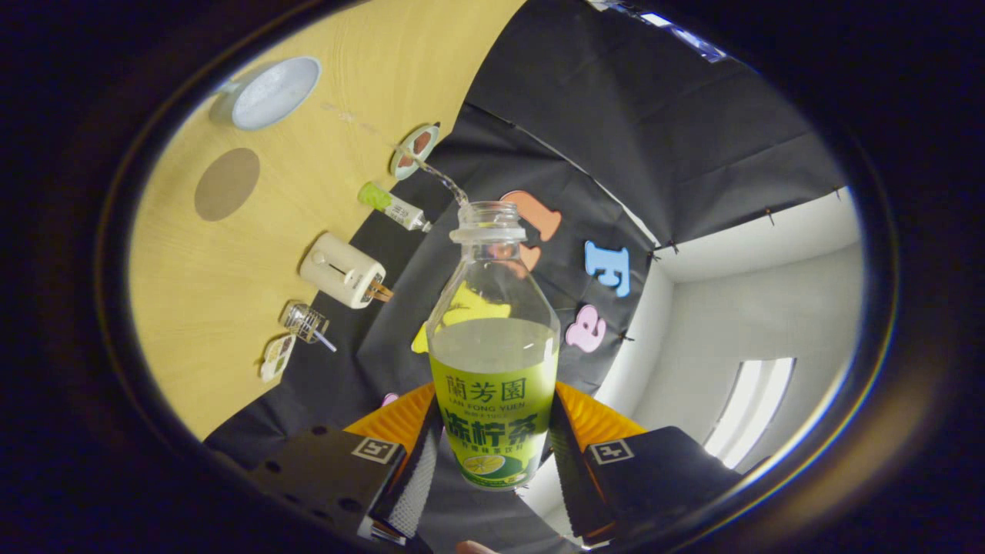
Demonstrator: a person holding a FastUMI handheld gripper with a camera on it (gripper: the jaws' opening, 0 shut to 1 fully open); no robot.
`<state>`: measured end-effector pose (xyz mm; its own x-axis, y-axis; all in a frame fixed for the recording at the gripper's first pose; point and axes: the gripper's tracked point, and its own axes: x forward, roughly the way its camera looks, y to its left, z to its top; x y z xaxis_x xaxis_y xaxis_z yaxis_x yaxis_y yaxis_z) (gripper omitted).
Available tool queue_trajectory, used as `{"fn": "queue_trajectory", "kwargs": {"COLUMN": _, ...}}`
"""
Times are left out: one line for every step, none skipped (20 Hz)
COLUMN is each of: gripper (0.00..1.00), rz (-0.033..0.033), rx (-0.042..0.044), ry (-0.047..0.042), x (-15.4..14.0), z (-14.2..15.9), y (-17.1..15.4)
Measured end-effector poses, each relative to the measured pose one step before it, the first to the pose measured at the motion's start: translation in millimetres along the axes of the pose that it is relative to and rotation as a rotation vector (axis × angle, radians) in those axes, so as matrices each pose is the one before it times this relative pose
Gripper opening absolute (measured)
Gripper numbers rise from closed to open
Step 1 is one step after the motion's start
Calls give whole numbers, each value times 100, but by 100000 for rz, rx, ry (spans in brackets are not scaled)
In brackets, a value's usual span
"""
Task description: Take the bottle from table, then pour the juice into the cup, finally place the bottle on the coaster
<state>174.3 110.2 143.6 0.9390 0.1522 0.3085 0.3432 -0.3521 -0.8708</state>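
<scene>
A clear bottle point(492, 338) with a green label stands between my fingers, uncapped and partly filled with pale juice. My gripper point(492, 450) is shut on its labelled lower body, one finger on each side. The whole view is tilted steeply, so the wooden table point(200, 292) stands like a wall beside the bottle. A thin stream of juice point(431, 171) leaves the bottle's mouth and arcs towards a white cup point(269, 92) far beyond the fingers. A round brown coaster point(227, 183) lies flat on the table close to the cup.
Along the table's back edge sit a small round dish point(414, 150), a little green-capped bottle point(391, 206), a cream toaster point(342, 269), a glass holder point(306, 322) and a small packet point(277, 358). The booth's black cloth wall rises behind them.
</scene>
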Motion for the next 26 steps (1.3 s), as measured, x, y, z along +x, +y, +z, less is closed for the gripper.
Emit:
{"fn": "queue_trajectory", "kwargs": {"gripper": 75, "rz": -560, "rx": -57, "ry": 1, "x": 145, "z": -58, "y": -364}}
{"fn": "queue_trajectory", "kwargs": {"gripper": 75, "rz": -363, "rx": -83, "ry": -24, "x": 141, "z": -98, "y": -164}}
{"fn": "queue_trajectory", "kwargs": {"gripper": 75, "rz": -358, "rx": -143, "ry": 27, "x": 110, "z": -126, "y": -165}}
{"fn": "queue_trajectory", "kwargs": {"gripper": 75, "rz": -462, "rx": -225, "ry": 201, "x": 182, "z": -136, "y": -200}}
{"fn": "queue_trajectory", "kwargs": {"gripper": 75, "rz": -485, "rx": 47, "ry": -49, "x": 47, "z": -37, "y": -214}}
{"fn": "queue_trajectory", "kwargs": {"gripper": 75, "rz": -302, "rx": 183, "ry": -212, "x": 69, "z": -11, "y": -137}}
{"fn": "queue_trajectory", "kwargs": {"gripper": 75, "rz": -313, "rx": -360, "ry": -120, "x": 63, "z": -3, "y": -223}}
{"fn": "queue_trajectory", "kwargs": {"gripper": 75, "rz": -614, "rx": -589, "ry": -685, "x": 90, "z": -45, "y": -371}}
{"fn": "queue_trajectory", "kwargs": {"gripper": 75, "rz": -605, "rx": -754, "ry": -381, "x": 78, "z": 11, "y": -349}}
{"fn": "queue_trajectory", "kwargs": {"gripper": 75, "rz": -421, "rx": -704, "ry": 11, "x": 47, "z": -207, "y": -386}}
{"fn": "queue_trajectory", "kwargs": {"gripper": 75, "rz": -447, "rx": -108, "ry": 205, "x": 221, "z": -129, "y": -384}}
{"fn": "queue_trajectory", "kwargs": {"gripper": 75, "rz": -390, "rx": 2, "ry": 385, "x": 256, "z": -182, "y": -312}}
{"fn": "queue_trajectory", "kwargs": {"gripper": 75, "rz": -619, "rx": 326, "ry": 123, "x": -2, "z": -24, "y": -365}}
{"fn": "queue_trajectory", "kwargs": {"gripper": 75, "rz": -438, "rx": -2, "ry": -17, "x": 129, "z": 28, "y": -278}}
{"fn": "queue_trajectory", "kwargs": {"gripper": 75, "rz": -403, "rx": -316, "ry": -91, "x": 71, "z": -55, "y": -231}}
{"fn": "queue_trajectory", "kwargs": {"gripper": 75, "rz": -440, "rx": -217, "ry": -406, "x": 258, "z": 106, "y": -91}}
{"fn": "queue_trajectory", "kwargs": {"gripper": 75, "rz": -148, "rx": -72, "ry": -161, "x": 64, "z": 79, "y": -71}}
{"fn": "queue_trajectory", "kwargs": {"gripper": 75, "rz": 54, "rx": 8, "ry": -320, "x": -129, "z": 157, "y": -105}}
{"fn": "queue_trajectory", "kwargs": {"gripper": 75, "rz": -245, "rx": -96, "ry": -45, "x": 42, "z": 117, "y": -58}}
{"fn": "queue_trajectory", "kwargs": {"gripper": 75, "rz": -198, "rx": -30, "ry": -215, "x": -12, "z": -22, "y": -87}}
{"fn": "queue_trajectory", "kwargs": {"gripper": 75, "rz": -201, "rx": 117, "ry": 52, "x": -27, "z": 53, "y": 6}}
{"fn": "queue_trajectory", "kwargs": {"gripper": 75, "rz": 50, "rx": 217, "ry": -116, "x": 84, "z": 83, "y": 47}}
{"fn": "queue_trajectory", "kwargs": {"gripper": 75, "rz": -123, "rx": 437, "ry": 64, "x": 30, "z": -51, "y": 2}}
{"fn": "queue_trajectory", "kwargs": {"gripper": 75, "rz": 86, "rx": 524, "ry": 94, "x": 6, "z": 58, "y": 47}}
{"fn": "queue_trajectory", "kwargs": {"gripper": 75, "rz": 181, "rx": 618, "ry": 45, "x": 74, "z": 28, "y": 172}}
{"fn": "queue_trajectory", "kwargs": {"gripper": 75, "rz": 196, "rx": 499, "ry": -78, "x": -106, "z": 130, "y": 24}}
